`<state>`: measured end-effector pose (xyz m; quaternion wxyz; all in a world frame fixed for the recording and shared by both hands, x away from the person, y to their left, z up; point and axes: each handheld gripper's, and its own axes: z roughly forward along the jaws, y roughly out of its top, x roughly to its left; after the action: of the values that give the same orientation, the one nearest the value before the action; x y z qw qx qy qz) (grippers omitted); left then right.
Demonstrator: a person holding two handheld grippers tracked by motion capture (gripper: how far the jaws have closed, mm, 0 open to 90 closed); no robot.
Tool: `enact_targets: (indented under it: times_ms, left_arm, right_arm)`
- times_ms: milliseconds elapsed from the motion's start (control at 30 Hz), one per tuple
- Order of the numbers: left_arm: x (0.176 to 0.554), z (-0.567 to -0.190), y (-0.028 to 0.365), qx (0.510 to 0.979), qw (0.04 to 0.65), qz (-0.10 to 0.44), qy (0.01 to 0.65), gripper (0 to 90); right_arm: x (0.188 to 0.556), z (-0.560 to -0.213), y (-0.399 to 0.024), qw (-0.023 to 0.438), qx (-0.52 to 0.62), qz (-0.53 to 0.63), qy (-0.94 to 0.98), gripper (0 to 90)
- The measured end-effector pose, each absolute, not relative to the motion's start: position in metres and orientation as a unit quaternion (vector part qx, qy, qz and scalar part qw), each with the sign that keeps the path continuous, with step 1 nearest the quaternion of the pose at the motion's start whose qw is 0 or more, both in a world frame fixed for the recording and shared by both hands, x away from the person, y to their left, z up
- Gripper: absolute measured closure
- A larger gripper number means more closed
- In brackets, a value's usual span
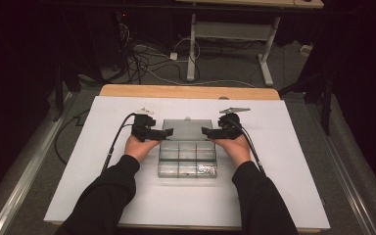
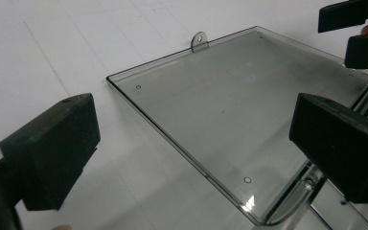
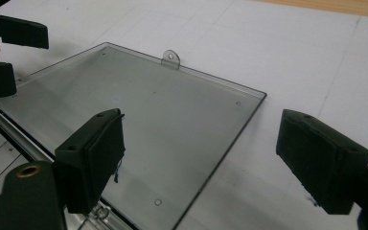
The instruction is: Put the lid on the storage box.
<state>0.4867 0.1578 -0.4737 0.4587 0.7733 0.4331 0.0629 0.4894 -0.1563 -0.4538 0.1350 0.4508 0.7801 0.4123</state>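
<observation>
Both my sleeves (image 1: 108, 196) enter from the bottom of the frame. My left gripper (image 1: 168, 132) and right gripper (image 1: 205, 131) stand open, flanking the flat-lying lid (image 1: 187, 129) of the clear box (image 1: 188, 164) at centre, gripping nothing.

You have a clear plastic organizer box (image 1: 187, 161) lying open in the middle of the white desk (image 1: 284, 147). Its smoky transparent lid (image 1: 187, 130) is folded back flat on the desk, hang tab (image 2: 199, 41) at the far edge. The divided tray sits nearer you, with small metal parts (image 1: 204, 169) in one front compartment.
</observation>
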Motion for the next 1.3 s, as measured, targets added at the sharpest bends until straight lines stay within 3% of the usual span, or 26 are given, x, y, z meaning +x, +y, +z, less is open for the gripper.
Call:
enact_targets:
  times_ms: [567,1300]
  left_arm:
    - [0.485,-0.476,0.153,0.775,0.461,0.047,0.430,4.4]
    - [0.484,-0.478,0.151,0.779,0.456,0.047,0.428,5.0]
  right_arm:
    - [0.497,-0.462,-0.149,0.107,0.465,0.403,0.781,17.0]
    - [0.502,-0.473,-0.151,0.030,0.498,0.413,0.762,16.7]
